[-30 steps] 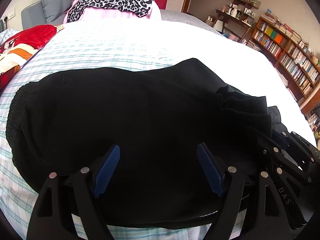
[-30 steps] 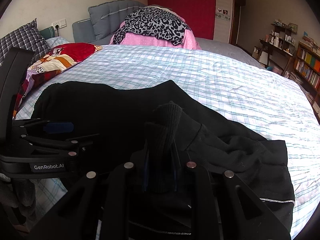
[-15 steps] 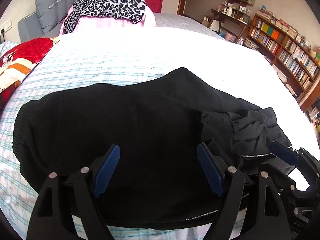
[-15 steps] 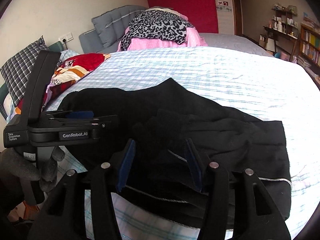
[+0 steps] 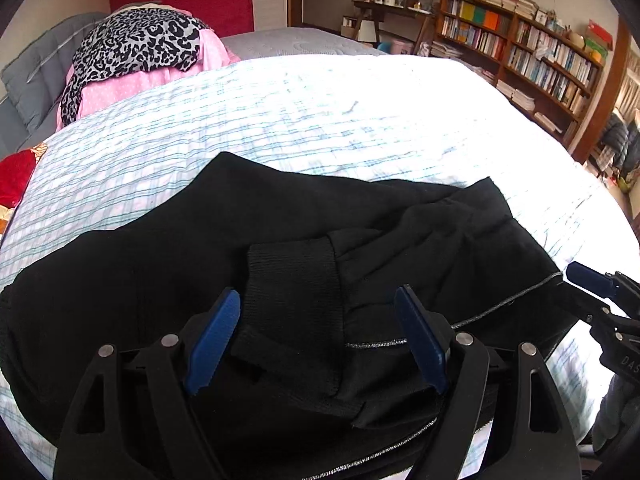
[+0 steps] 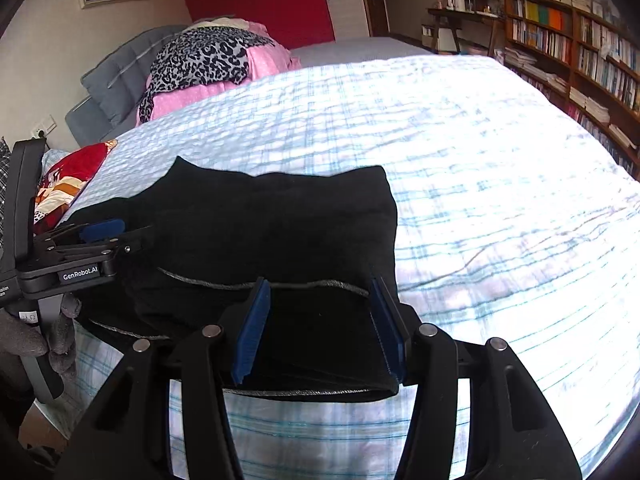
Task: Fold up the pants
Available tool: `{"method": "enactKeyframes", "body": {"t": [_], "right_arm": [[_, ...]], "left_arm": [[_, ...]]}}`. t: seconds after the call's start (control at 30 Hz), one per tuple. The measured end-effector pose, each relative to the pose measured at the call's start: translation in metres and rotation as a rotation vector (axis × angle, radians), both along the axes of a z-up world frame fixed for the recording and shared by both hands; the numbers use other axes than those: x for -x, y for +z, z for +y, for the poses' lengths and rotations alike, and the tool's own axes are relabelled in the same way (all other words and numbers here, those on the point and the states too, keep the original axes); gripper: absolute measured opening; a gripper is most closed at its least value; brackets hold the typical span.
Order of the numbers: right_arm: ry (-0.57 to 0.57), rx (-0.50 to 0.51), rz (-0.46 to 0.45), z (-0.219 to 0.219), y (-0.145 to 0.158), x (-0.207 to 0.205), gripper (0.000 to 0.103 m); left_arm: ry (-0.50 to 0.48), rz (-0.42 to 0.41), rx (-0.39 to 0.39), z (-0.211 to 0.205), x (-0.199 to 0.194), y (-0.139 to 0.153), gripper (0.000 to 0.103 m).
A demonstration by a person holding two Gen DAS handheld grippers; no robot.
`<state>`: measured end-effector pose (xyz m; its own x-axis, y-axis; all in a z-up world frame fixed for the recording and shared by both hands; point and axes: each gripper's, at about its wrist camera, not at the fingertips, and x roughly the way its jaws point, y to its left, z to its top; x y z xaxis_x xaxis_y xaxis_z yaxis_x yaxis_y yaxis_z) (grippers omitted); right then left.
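Black fabric: pants [image 5: 168, 264] lie folded on the bed [image 5: 320, 120], near edge, right under both my grippers.
L gripper [image 5: 318, 336]: I see jaws spread wide, blue pads not touching cloth; nothing held.
Btwn L fingers: ribbed cuff [image 5: 294, 280] lies on top of the fold, running up past the fingertips; a thin grey seam line crosses just by the R-hand pad.
R gripper [image 6: 320, 320]: jaws abt half apart, have just been opening; the pants' near-right corner sits btwn the pads [image 6: 252, 328], pads not pressing it. Released, as far as I see.
Beyond R fingertips: pants [image 6: 280, 224] spread as a flat black block, grey seam crossing just ahead of the tips.
L of R fingers: other gripper [image 6: 100, 232] w/ gloved hand [image 6: 32, 340] on its handle, over the pants' far-left part.
Past the pants: striped sheet, then pink pile [image 5: 160, 76] w/ leopard cloth [image 5: 136, 44] on top.
Far R of fingers: bookshelf [image 5: 532, 52].
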<state>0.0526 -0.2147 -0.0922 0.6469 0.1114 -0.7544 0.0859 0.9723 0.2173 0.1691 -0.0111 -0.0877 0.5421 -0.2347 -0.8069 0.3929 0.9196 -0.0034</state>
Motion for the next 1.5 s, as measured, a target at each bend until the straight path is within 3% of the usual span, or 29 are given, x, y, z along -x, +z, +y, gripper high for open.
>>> {"method": "enactKeyframes", "body": {"t": [0.13,0.23,0.33,0.47,0.57,0.67,0.77,0.9,0.97,1.07,1.17,1.3,1.5], "right_arm": [[0.038,-0.009,0.064,-0.002,-0.021,0.01,0.053],[0.075,0.013,0.077,0.004,-0.031,0.023,0.053],[0.098,0.049,0.069,0.009,-0.036,0.034,0.053],[0.098,0.047,0.069,0.01,-0.037,0.036,0.054],[0.098,0.042,0.068,0.01,-0.037,0.035,0.054],[0.1,0.034,0.068,0.013,-0.033,0.029,0.054],[0.103,0.037,0.065,0.014,-0.032,0.027,0.054],[0.102,0.031,0.06,0.014,-0.032,0.028,0.054],[0.103,0.03,0.057,0.013,-0.032,0.028,0.054],[0.109,0.034,0.053,0.013,-0.032,0.028,0.054],[0.112,0.037,0.056,0.013,-0.032,0.028,0.054],[0.127,0.008,0.065,0.006,-0.017,0.025,0.054],[0.114,-0.045,-0.003,-0.017,0.027,0.006,0.054]], "left_arm": [[0.022,0.058,-0.072,0.002,-0.007,-0.036,0.08],[0.049,0.081,-0.03,0.022,-0.006,-0.051,0.088],[0.052,0.086,-0.016,0.028,-0.007,-0.054,0.088],[0.07,0.087,-0.034,0.026,-0.009,-0.049,0.088],[0.089,0.038,-0.022,0.02,-0.005,-0.028,0.087],[0.02,-0.038,-0.008,0.001,0.004,-0.004,0.087],[-0.052,-0.046,0.002,-0.016,0.002,0.003,0.087],[-0.04,-0.028,-0.058,-0.025,-0.015,-0.019,0.086],[0.01,0.011,-0.119,-0.02,-0.032,-0.04,0.074],[0.058,0.08,-0.038,0.003,-0.046,-0.058,0.08],[0.061,0.086,-0.014,0.009,-0.046,-0.06,0.083],[0.077,0.108,0.015,0.015,-0.044,-0.058,0.086],[0.069,0.079,0.025,0.016,-0.03,-0.042,0.086]]}}
